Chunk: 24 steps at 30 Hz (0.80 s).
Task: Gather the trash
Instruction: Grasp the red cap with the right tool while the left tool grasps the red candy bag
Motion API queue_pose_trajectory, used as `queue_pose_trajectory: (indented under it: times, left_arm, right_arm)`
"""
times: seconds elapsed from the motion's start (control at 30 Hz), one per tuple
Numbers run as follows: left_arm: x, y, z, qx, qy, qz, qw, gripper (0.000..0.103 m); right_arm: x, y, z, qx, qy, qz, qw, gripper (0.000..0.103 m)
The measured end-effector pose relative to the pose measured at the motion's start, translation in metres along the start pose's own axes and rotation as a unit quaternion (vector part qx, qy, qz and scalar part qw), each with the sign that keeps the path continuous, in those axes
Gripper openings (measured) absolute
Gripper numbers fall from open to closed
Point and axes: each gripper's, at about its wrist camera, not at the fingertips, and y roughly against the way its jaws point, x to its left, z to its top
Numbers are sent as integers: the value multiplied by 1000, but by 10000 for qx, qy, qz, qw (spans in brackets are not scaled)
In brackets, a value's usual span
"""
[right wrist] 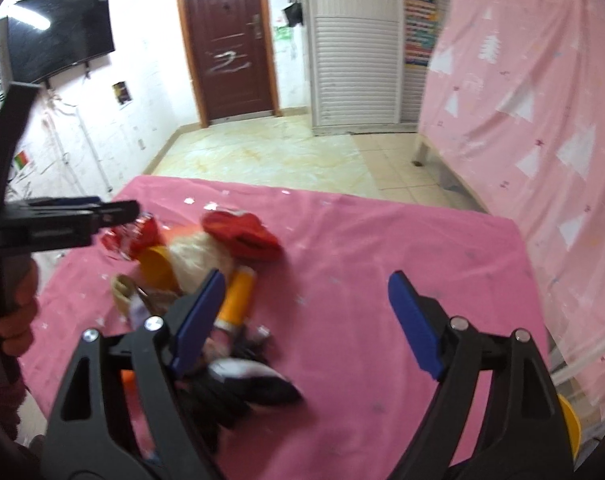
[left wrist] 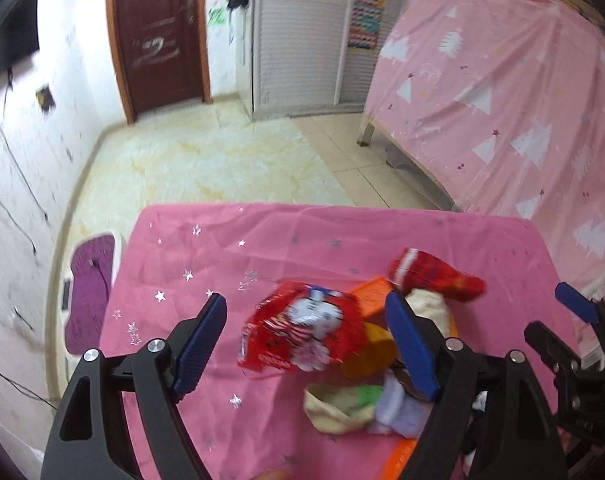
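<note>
Both grippers [left wrist: 306, 344] [right wrist: 307, 320] gape wide, seemingly empty, above red wrapper [left wrist: 302, 332]

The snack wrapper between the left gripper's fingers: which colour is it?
Red snack wrapper with white print; left wrist view.

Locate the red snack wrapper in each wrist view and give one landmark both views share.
Left wrist: the red snack wrapper sits low centre, between the open fingers of the left gripper, on the pink tablecloth.
Right wrist: the wrapper is at mid-left, partly hidden behind the left gripper.
Shared landmark: the dark red door.
</note>
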Motion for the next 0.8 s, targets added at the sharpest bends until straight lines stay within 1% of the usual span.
queue_pose_trajectory:
  times: [0.07, 0.27, 0.4, 0.47, 0.5, 0.53, 0.57, 0.6, 0.67, 0.7, 0.8]
  left_arm:
    - [11, -12, 3, 165, 211, -129, 9996, 75]
    - [26, -32, 3, 392, 408, -377, 9977, 75]
    - [30, -41, -1, 525, 446, -516, 9963, 75]
    - [29, -44, -2, 542, 428, -552, 9961, 75]
    - [28, -44, -3, 522, 415, -545, 9963, 74]
    - [28, -42, -5, 451, 413, -520, 9968, 71]
    - [28, -40, -6, 396, 411, -501, 9971, 60]
    - [30, -39, -6, 362, 402, -505, 9973, 47]
    - [29, -34, -8, 277, 389, -500, 9976, 35]
    - [27, -32, -8, 224, 372, -463, 9980, 33]
    - [21, -24, -9, 103, 311, -440, 9985, 31]
  right_arm:
    - [9, -8, 9, 42, 65, 144, 9999, 80]
    - [27, -33, 27, 213, 108, 527, 9983, 80]
    - [30, -50, 34, 341, 13, 545, 9979, 80]
    - [29, -59, 35, 465, -129, 618, 9969, 80]
    - [28, -62, 35, 518, -186, 630, 9965, 73]
    - [26, -66, 35, 573, -247, 651, 9959, 65]
    - [25, -69, 35, 617, -303, 693, 9952, 50]
    - [23, -72, 35, 660, -400, 769, 9940, 37]
    - [20, -73, 34, 654, -451, 776, 9938, 27]
    - [19, -72, 33, 632, -460, 780, 9939, 23]
    - [19, -68, 32, 572, -479, 767, 9943, 19]
